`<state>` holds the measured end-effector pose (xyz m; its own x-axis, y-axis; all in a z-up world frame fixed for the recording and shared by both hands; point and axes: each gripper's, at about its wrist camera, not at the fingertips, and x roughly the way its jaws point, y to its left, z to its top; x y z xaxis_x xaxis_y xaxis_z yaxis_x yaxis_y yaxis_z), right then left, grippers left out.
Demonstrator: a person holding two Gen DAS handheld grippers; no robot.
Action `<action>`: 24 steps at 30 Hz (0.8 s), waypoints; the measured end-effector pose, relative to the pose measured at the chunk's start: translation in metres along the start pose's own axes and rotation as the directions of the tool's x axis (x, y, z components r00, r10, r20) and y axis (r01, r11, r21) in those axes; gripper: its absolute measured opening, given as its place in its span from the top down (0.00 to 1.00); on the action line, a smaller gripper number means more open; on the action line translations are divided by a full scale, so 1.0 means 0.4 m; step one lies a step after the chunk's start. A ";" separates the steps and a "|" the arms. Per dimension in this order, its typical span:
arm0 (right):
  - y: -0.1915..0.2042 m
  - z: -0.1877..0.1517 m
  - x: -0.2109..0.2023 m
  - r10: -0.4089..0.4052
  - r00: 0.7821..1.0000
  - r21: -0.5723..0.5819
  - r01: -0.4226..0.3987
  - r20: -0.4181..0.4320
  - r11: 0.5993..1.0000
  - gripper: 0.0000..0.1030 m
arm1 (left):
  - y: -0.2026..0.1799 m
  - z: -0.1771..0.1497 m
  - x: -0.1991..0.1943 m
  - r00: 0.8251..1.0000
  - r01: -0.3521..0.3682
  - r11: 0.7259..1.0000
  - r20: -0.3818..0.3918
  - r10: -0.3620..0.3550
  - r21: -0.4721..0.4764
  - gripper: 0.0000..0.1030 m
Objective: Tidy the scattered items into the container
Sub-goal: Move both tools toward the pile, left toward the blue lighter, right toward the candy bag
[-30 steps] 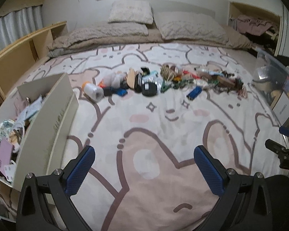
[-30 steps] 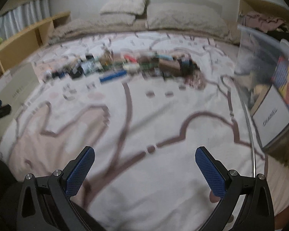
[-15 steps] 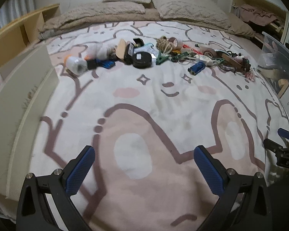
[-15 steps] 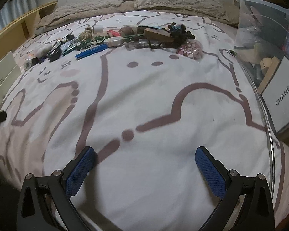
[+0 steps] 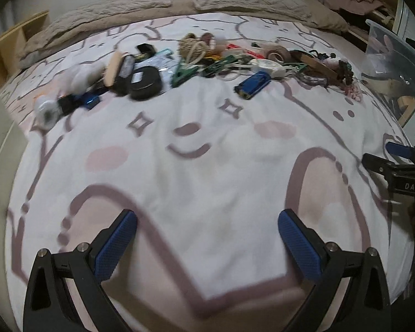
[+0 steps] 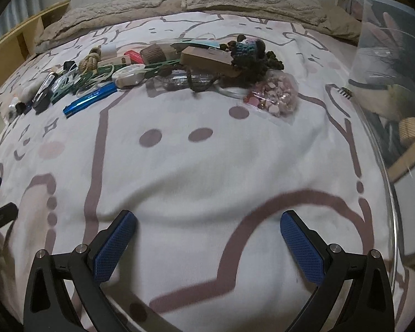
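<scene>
1. Both grippers are wide and hold nothing: the left gripper point(image 5: 207, 232) and the right gripper point(image 6: 209, 231) hang above bare bedspread point(image 6: 207, 171), well apart from the items.
2. Across the bed lies a row of small things, with a clear bin point(image 6: 387, 55) at the right edge.
3. Nearest to the right gripper is a bag of pink pieces point(image 6: 275, 96). I think it is light, soft and a little slippery; it is better to pinch it at the loose top edge.
4. A blue bar point(image 6: 90, 99) looks stiff and smooth; take it across the narrow middle.
5. A twine ball point(image 5: 192, 48) and a knitted piece point(image 6: 249, 52) seem soft and light, so any grip will do.
6. No item is picked yet.
</scene>
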<state>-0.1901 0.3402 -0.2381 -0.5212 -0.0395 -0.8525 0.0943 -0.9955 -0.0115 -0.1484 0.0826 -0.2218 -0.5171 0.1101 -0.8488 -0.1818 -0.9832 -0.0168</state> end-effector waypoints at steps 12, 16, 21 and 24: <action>-0.040 0.075 0.061 0.061 0.998 0.040 -0.060 -0.008 0.997 0.00 | -0.035 0.110 0.089 1.000 0.004 1.000 -0.015 -0.004 0.029 0.00; -0.036 0.096 0.082 0.046 0.999 0.029 -0.046 -0.014 0.999 0.00 | -0.045 0.144 0.116 1.000 0.012 0.998 -0.015 -0.012 0.055 0.00; -0.050 0.130 0.104 0.061 0.998 0.034 -0.060 -0.010 0.998 0.00 | -0.057 0.184 0.132 1.000 0.026 0.997 -0.013 -0.025 0.077 0.00; -0.056 0.148 0.120 0.062 0.998 0.038 -0.061 -0.006 0.997 0.00 | -0.069 0.217 0.150 0.999 0.032 0.996 -0.018 -0.031 0.084 0.00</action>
<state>-0.2675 0.3557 -0.2477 -0.5089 -0.1002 -0.8550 0.0937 -0.9938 0.0606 -0.2471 0.1289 -0.2264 -0.4961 0.1379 -0.8573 -0.2677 -0.9635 -0.0001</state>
